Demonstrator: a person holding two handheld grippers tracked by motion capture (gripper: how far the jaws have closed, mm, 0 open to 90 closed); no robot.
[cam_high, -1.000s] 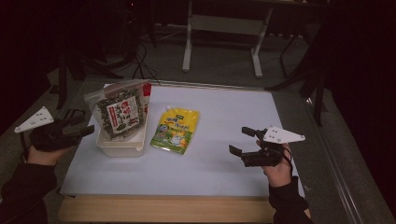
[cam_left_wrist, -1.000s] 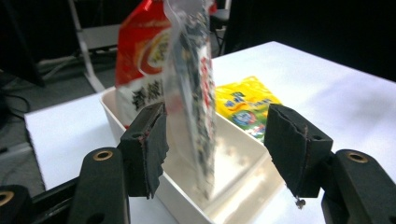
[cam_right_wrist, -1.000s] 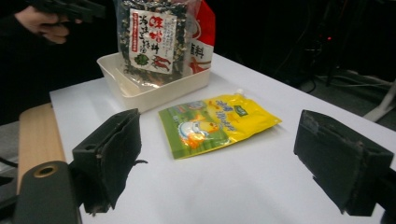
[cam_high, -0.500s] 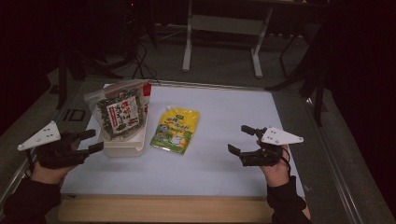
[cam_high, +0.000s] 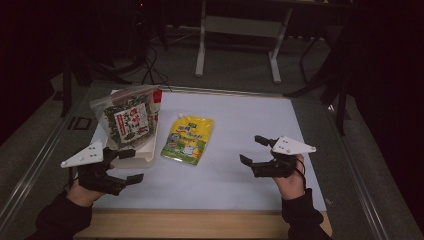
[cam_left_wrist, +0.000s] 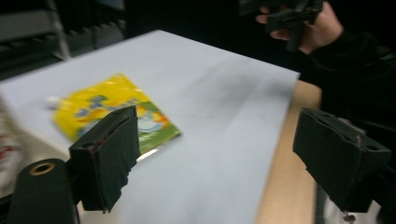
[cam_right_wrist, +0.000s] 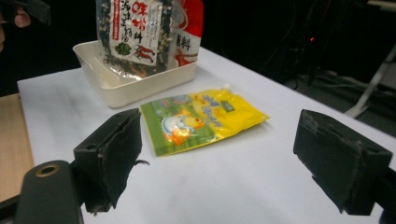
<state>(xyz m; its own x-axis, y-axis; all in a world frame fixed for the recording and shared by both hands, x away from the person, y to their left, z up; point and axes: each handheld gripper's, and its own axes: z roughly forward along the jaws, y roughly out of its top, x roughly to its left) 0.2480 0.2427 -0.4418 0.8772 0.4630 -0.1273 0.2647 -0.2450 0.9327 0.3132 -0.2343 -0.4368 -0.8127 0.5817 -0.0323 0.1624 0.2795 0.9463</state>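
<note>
A yellow-green spouted pouch (cam_high: 188, 139) (cam_left_wrist: 116, 116) (cam_right_wrist: 205, 119) lies flat on the white sheet, left of centre. To its left, a clear bag of dark seaweed snack (cam_high: 127, 120) (cam_right_wrist: 135, 32) stands in a white tray (cam_high: 134, 158) (cam_right_wrist: 140, 86), with a red packet behind it. My left gripper (cam_high: 131, 165) (cam_left_wrist: 224, 158) hovers at the tray's near corner. Its jaws have just been opening and stand wide with nothing between them. My right gripper (cam_high: 250, 149) (cam_right_wrist: 219, 163) hovers right of the pouch, open and holding nothing.
The table's wooden front edge (cam_high: 200, 225) runs along the near side, with metal rails at both sides. A white desk frame (cam_high: 240, 30) and cables stand on the dark floor beyond. Bare white sheet (cam_high: 235, 115) lies between the pouch and the right gripper.
My left hand has drawn back from beside the tray toward the near edge, and its jaws have spread wider. The right hand has stayed in place.
</note>
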